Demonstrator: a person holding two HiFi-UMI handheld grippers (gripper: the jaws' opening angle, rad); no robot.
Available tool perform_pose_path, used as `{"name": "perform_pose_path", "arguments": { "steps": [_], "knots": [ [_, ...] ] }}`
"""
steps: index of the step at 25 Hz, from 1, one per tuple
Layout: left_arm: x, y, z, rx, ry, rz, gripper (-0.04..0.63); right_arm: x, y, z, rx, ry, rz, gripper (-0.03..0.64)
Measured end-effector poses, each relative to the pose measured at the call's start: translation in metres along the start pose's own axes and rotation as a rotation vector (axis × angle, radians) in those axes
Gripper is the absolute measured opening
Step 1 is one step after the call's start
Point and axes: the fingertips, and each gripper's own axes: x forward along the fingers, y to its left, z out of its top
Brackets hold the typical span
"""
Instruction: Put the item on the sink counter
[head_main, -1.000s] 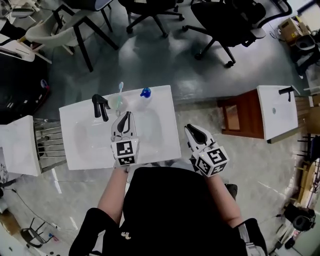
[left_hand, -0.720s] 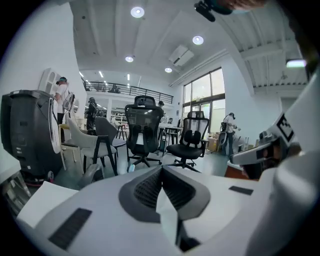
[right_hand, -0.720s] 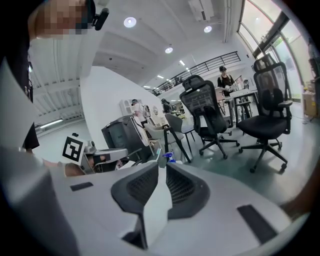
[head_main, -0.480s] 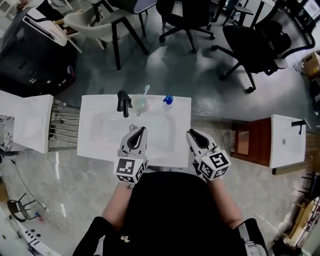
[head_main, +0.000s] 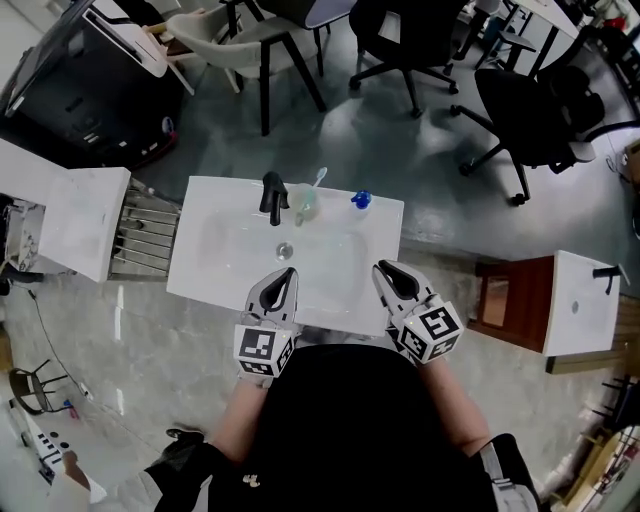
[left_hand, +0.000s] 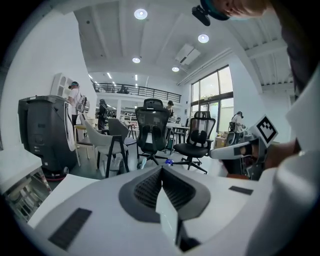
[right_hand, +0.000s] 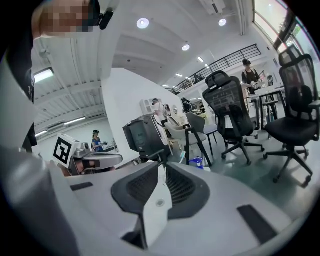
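Observation:
A white sink counter (head_main: 210, 250) stands in front of me in the head view. At its back edge are a black faucet (head_main: 272, 197), a clear cup with a toothbrush (head_main: 305, 205) and a small blue item (head_main: 361, 199). My left gripper (head_main: 287, 273) hovers over the basin's near side, shut and empty. Over the counter's near right part my right gripper (head_main: 382, 268) is also shut, with nothing in it. The left gripper view shows the closed left gripper (left_hand: 161, 168) and the blue item (left_hand: 169, 162) just past it. In the right gripper view the closed right gripper (right_hand: 161, 165) points toward the blue item (right_hand: 197, 161).
The basin drain (head_main: 285, 250) lies just ahead of the left gripper. A metal rack (head_main: 145, 235) and another white counter (head_main: 75, 220) stand to the left, a wooden stand (head_main: 500, 300) to the right. Office chairs (head_main: 540, 100) and a black machine (head_main: 90, 80) stand beyond the sink.
The left gripper has drawn back from mid-basin to the sink's near side. The right gripper has come from beside the sink to over its near right part. The head view has shifted.

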Motion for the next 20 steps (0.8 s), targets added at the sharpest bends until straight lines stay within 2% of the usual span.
{"name": "perform_pose_path", "arguments": {
  "steps": [8, 20],
  "knots": [
    [-0.019, 0.007, 0.0, -0.065, -0.038, 0.021, 0.023, 0.009, 0.021, 0.001, -0.025, 0.007, 0.063, 0.064],
    [-0.028, 0.013, 0.0, -0.085, -0.068, 0.04, 0.023, 0.016, 0.042, 0.0, -0.09, 0.023, 0.111, 0.059]
  ]
}}
